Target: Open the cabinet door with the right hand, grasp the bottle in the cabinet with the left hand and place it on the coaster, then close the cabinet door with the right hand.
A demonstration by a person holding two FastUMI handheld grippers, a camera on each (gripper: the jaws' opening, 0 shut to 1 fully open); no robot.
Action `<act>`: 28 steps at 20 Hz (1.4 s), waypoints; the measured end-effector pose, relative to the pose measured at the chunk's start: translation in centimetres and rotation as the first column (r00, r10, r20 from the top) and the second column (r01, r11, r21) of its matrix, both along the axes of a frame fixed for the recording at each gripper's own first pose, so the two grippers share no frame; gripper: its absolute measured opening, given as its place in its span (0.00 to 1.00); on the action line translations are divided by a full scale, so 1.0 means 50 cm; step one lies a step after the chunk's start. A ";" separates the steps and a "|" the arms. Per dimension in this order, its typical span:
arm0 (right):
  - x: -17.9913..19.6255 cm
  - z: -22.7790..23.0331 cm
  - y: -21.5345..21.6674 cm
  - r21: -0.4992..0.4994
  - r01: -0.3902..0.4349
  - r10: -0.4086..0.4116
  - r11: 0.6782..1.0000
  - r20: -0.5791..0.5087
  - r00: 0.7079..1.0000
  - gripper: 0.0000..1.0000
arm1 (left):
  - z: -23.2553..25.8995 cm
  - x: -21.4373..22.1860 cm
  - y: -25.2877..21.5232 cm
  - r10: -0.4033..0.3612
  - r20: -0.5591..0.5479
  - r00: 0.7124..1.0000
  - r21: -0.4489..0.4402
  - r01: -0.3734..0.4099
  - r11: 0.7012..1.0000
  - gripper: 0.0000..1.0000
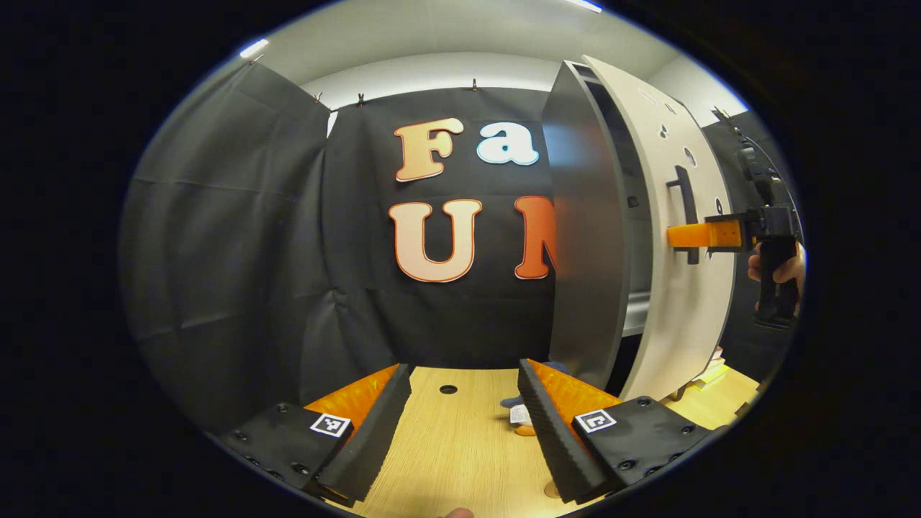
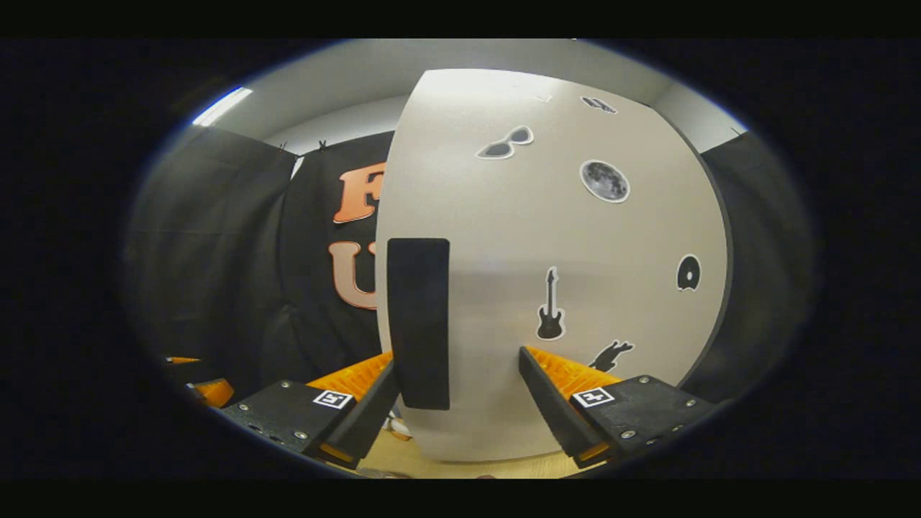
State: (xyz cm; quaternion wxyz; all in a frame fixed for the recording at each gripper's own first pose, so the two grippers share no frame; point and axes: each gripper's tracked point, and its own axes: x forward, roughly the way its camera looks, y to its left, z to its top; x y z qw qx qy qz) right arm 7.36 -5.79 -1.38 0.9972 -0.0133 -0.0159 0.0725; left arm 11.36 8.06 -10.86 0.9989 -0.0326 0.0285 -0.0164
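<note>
The cabinet door (image 1: 676, 237) serves as the landmark here. Judging by the left gripper view, the door stands partly swung out from the grey cabinet body (image 1: 583, 237), with a dark gap between the two, so the opening step looks under way but unfinished. No bottle can be made out inside that gap, and its place in the cabinet cannot be told. A small round light-coloured disc (image 1: 550, 489) low on the wooden table (image 1: 460, 446), left of the door's foot, may be the coaster, though it is mostly hidden. Grasping, placing and closing all seem left to do.

Left of the door, the left gripper (image 1: 464, 424) hangs over the table with its fingers wide apart and nothing between them. At the door itself, the right gripper (image 1: 701, 234) reaches in from the right at handle height, a hand (image 1: 781, 267) behind it.

The right gripper view offers what the other lacks: the door's face close up, with its stickers (image 2: 550, 306), and the dark handle (image 2: 419, 324) standing between the right gripper's spread fingers, nearer the left one. Whether either finger touches the handle cannot be told. The left gripper view alone reveals how far the door has swung from the cabinet.
</note>
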 end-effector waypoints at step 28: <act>-0.294 -0.005 -0.071 -0.003 0.071 -0.071 0.997 -0.025 0.997 0.97 | 0.132 -0.171 -0.134 -0.014 0.053 0.998 0.010 0.014 1.000 0.97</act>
